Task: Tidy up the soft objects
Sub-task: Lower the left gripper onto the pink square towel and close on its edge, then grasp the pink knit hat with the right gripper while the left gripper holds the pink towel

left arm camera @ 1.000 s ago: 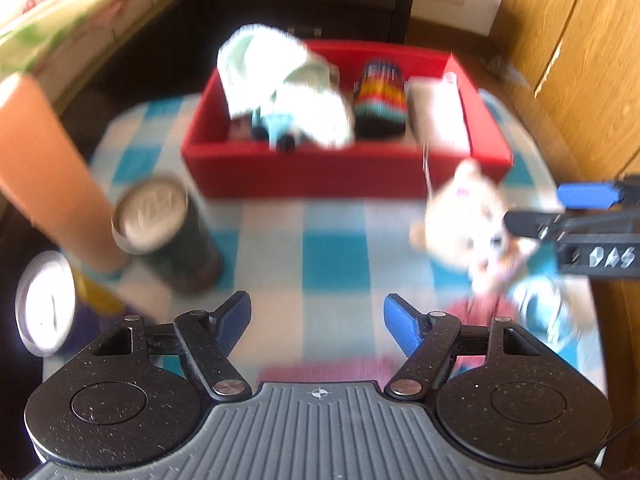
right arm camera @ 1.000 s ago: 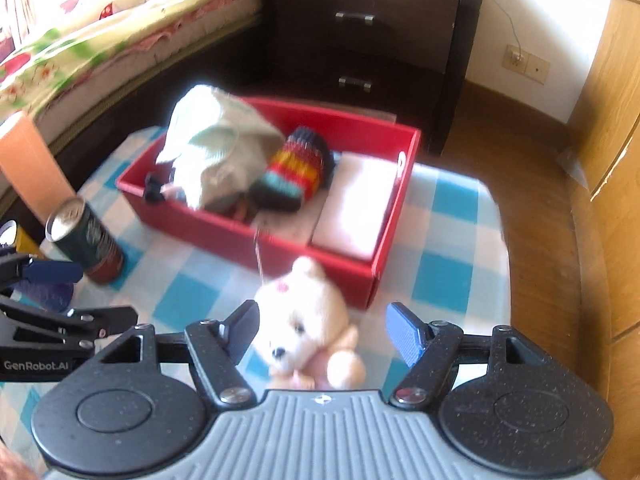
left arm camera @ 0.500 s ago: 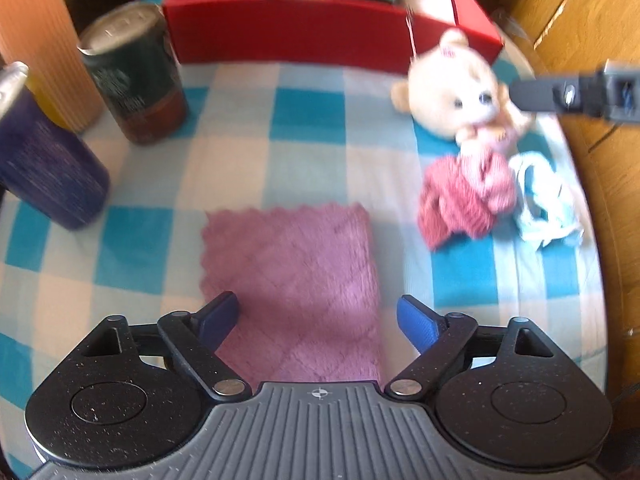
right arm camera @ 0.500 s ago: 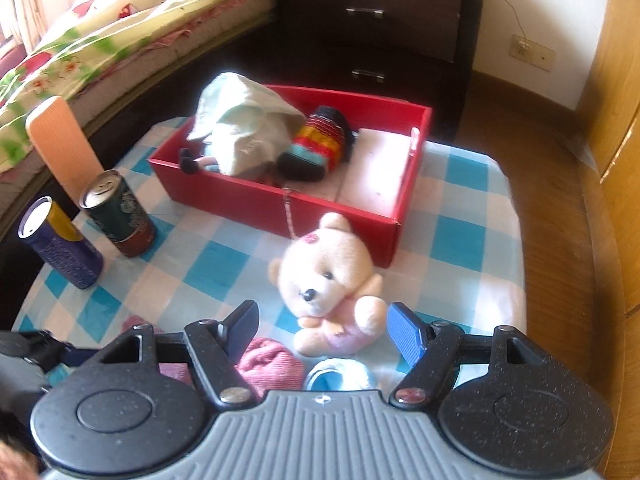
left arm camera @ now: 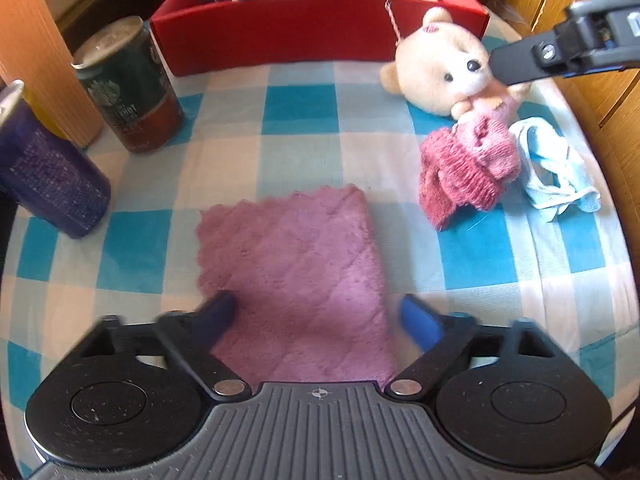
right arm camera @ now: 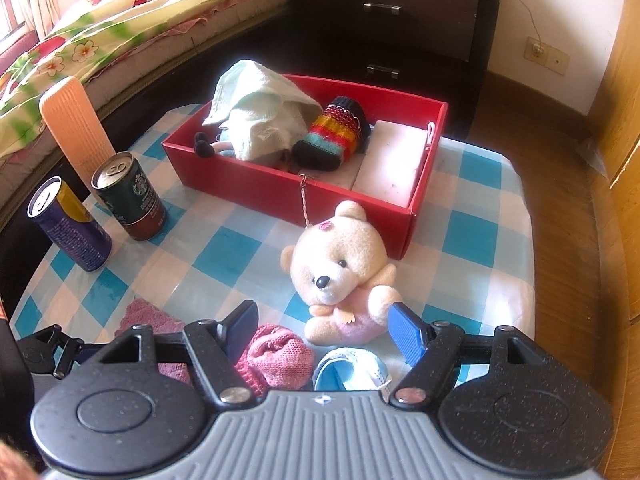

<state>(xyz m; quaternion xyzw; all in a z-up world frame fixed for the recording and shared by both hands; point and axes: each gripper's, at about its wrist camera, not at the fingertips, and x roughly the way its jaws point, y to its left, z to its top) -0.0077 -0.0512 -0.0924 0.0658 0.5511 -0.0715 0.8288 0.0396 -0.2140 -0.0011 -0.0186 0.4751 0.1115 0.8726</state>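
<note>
A purple quilted cloth (left arm camera: 292,280) lies flat on the checked table, and my left gripper (left arm camera: 318,318) is open low over its near edge, fingers on either side. A cream teddy bear (right arm camera: 340,268) lies in front of the red box (right arm camera: 280,188). My right gripper (right arm camera: 322,324) is open, just above a pink knitted piece (right arm camera: 276,360) and a light blue cloth (right arm camera: 352,372), with the bear's body between the fingertips. The box holds a mint cloth (right arm camera: 256,108), a striped knitted item (right arm camera: 336,132) and a white pad (right arm camera: 394,164).
A green and brown can (right arm camera: 130,200), a purple can (right arm camera: 68,228) and a tall orange ribbed object (right arm camera: 74,128) stand at the table's left. A bed lies left, a dark drawer unit (right arm camera: 400,20) behind, wooden doors to the right.
My left gripper has tipped down from facing the box and dropped low over the purple cloth. My right gripper has pulled back and risen, so the bear lies farther out.
</note>
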